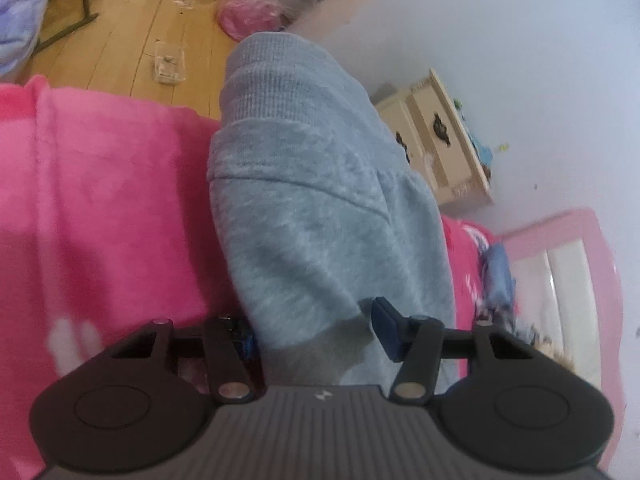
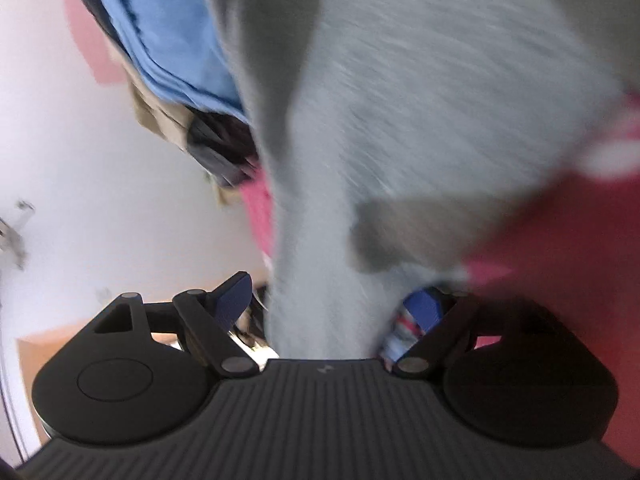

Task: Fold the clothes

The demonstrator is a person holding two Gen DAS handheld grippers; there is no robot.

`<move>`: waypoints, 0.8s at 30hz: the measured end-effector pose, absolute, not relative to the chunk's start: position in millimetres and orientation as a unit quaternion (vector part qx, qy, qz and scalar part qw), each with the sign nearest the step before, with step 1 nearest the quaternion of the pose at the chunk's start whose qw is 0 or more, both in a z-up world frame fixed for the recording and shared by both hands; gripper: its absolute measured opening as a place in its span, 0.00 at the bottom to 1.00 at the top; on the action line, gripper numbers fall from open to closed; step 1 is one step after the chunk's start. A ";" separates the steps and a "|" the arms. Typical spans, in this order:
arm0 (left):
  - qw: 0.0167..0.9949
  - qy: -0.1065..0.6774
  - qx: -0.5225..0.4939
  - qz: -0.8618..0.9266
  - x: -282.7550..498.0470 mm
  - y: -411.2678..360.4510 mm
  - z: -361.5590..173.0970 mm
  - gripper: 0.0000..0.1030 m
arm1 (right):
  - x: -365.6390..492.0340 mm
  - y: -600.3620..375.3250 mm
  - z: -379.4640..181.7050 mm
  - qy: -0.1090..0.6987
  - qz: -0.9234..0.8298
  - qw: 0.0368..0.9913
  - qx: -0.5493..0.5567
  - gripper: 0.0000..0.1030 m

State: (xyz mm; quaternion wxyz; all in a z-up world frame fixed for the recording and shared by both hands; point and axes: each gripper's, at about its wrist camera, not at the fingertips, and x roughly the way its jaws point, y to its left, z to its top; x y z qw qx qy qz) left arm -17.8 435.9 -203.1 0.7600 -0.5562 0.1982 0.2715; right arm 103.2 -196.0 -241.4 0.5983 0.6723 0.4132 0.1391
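The grey garment (image 1: pixel 320 184) is pinched by the left hand-held gripper (image 1: pixel 316 332); in the right hand-held gripper (image 2: pixel 332 312), spread wide, cloth lies unpressed. It should be lowered flat onto the pink blanket (image 1: pixel 100 184), edges aligned.

Grey sweatshirt-type garment (image 1: pixel 320 200): light heather-grey fleece knit w/ a wide ribbed band at its far end and a stitched seam running across just below the rib. It hangs/stretches lengthwise, bunched into a long narrow shape w/ soft folds, over a bright pink fleece blanket (image 1: pixel 108 200). Near end is gathered into a thick roll that runs down between the jaws in the left wrist view. In the right wrist view the same grey fabric (image 2: pixel 400 120) is blurred, fanning out wide at the top and narrowing to a roll near the camera; darker grey underside shows at two folded edges.
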 end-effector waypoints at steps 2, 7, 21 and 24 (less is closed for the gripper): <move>0.761 0.188 -0.554 0.280 -16.3 433.6 -206.4 0.53 | 112.9 -188.9 -236.6 0.405 0.144 0.630 0.647 0.80; 0.775 0.184 -0.525 0.299 -5.6 424.2 -206.9 0.53 | 122.4 -168.4 -237.5 0.389 0.129 0.660 0.629 0.79; 0.757 0.181 -0.550 0.303 -0.3 426.6 -210.5 0.36 | 125.6 -140.5 -239.0 0.343 0.120 0.678 0.639 0.65; 0.769 0.185 -0.523 0.318 3.8 420.8 -207.4 0.20 | 123.5 -137.1 -236.7 0.328 0.124 0.683 0.641 0.44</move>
